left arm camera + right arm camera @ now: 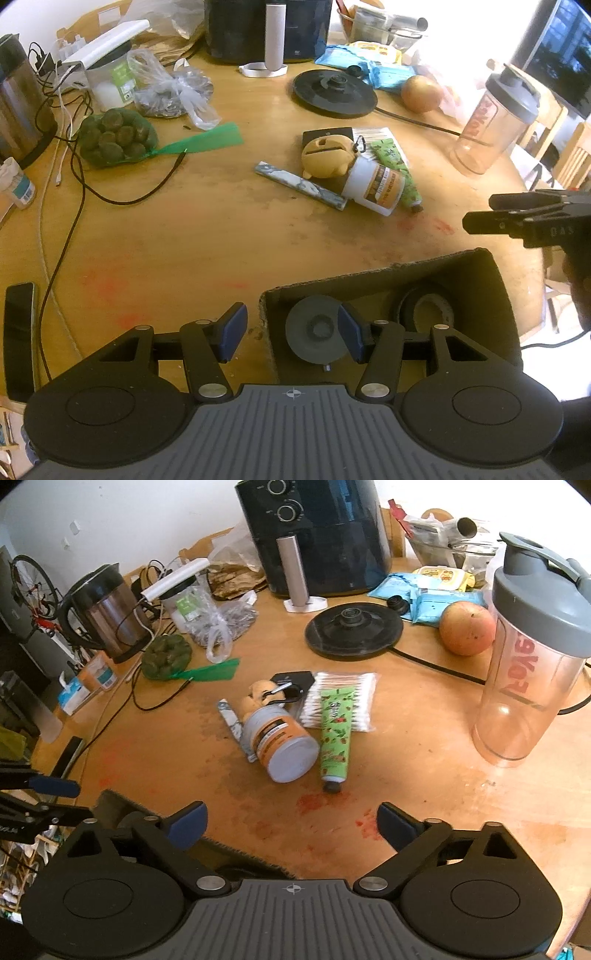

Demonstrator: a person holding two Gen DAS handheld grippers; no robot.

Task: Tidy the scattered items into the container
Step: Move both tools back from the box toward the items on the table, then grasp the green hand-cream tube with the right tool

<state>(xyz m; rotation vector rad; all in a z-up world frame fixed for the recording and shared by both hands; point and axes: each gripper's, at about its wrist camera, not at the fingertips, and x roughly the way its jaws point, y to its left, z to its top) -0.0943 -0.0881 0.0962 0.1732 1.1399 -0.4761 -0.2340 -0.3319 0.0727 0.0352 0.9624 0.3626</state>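
Note:
A cardboard box (491, 280) sits at the table's near edge, holding a grey disc (314, 334) and a roll of black tape (424, 308). My left gripper (291, 332) is open and empty above the box's left rim. Mid-table lies a pile: a white and orange jar (280, 744), a green tube (334, 738), a yellow toy (325, 157), a pack of cotton swabs (343, 698), a marbled bar (299, 184) and a black card (293, 679). My right gripper (291, 825) is open and empty, short of the pile, and shows at the right of the left wrist view (480, 214).
A shaker bottle (532, 657), an orange fruit (467, 627), a kettle base (352, 629) with its cord, an air fryer (314, 531), a kettle (107, 613), a green net bag (114, 138), cables and a phone (18, 339) surround the pile.

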